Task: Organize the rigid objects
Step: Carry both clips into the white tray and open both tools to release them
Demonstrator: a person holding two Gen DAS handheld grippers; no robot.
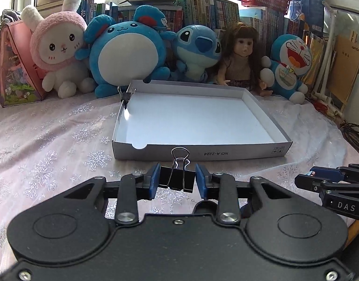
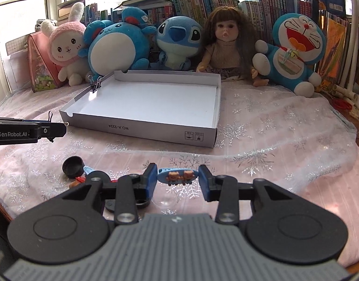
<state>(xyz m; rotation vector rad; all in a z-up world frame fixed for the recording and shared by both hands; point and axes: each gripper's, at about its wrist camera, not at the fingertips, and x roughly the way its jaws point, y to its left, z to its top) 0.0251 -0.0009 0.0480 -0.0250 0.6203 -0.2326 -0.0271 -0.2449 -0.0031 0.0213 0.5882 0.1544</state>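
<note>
My left gripper is shut on a black binder clip, held just in front of the near wall of the shallow white box lid. A second binder clip is clamped on the box's left wall; it also shows in the right wrist view. My right gripper is shut on a blue hair clip with two small bears, low over the cloth in front of the box. The left gripper shows at the left in the right wrist view.
A black round cap and small trinkets lie on the snowflake cloth at the lower left. Plush toys and a doll line the back before a row of books. White pipes stand at the right.
</note>
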